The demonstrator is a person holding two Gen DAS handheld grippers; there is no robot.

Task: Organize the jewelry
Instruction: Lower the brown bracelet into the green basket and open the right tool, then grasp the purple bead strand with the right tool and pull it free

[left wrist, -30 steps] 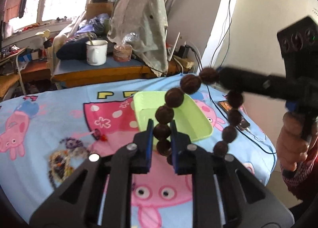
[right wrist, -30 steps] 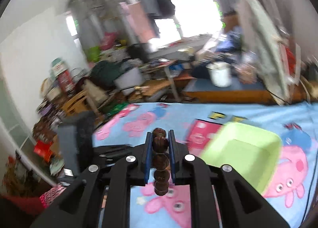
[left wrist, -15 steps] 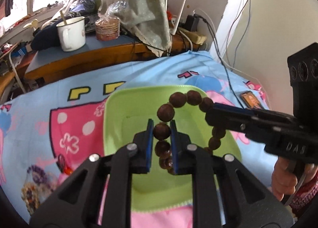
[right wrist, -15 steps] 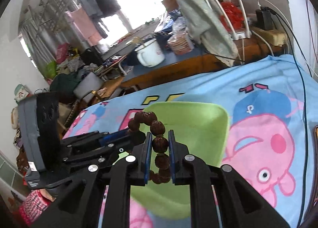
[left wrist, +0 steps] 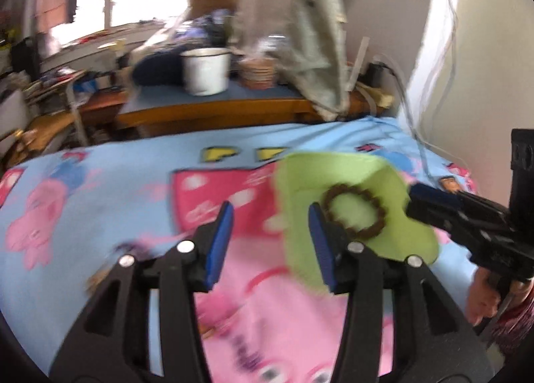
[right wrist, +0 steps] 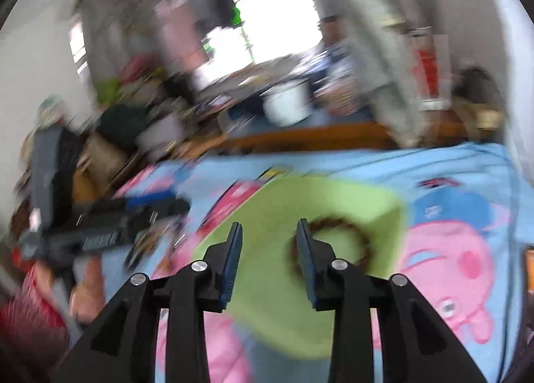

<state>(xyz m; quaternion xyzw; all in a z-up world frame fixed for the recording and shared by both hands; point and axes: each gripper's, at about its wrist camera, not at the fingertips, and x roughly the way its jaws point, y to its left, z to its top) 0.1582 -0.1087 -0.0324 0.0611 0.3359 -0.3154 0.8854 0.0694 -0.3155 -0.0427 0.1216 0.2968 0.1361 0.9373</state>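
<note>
With the brown wooden bead bracelet (left wrist: 354,214) lying in the green plastic tray (left wrist: 393,242), both claws, left claw (left wrist: 270,242) and right claw (right wrist: 268,261), gape empty; next, probably the blurred jewelry lower left (left wrist: 113,257).

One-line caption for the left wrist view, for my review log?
Open left claw above cartoon blanket; brown bead bracelet lies in green tray, right claw beside it.

One bead bracelet (left wrist: 354,213), one green tray (left wrist: 337,169), two grippers, one white mug (left wrist: 206,71).
</note>
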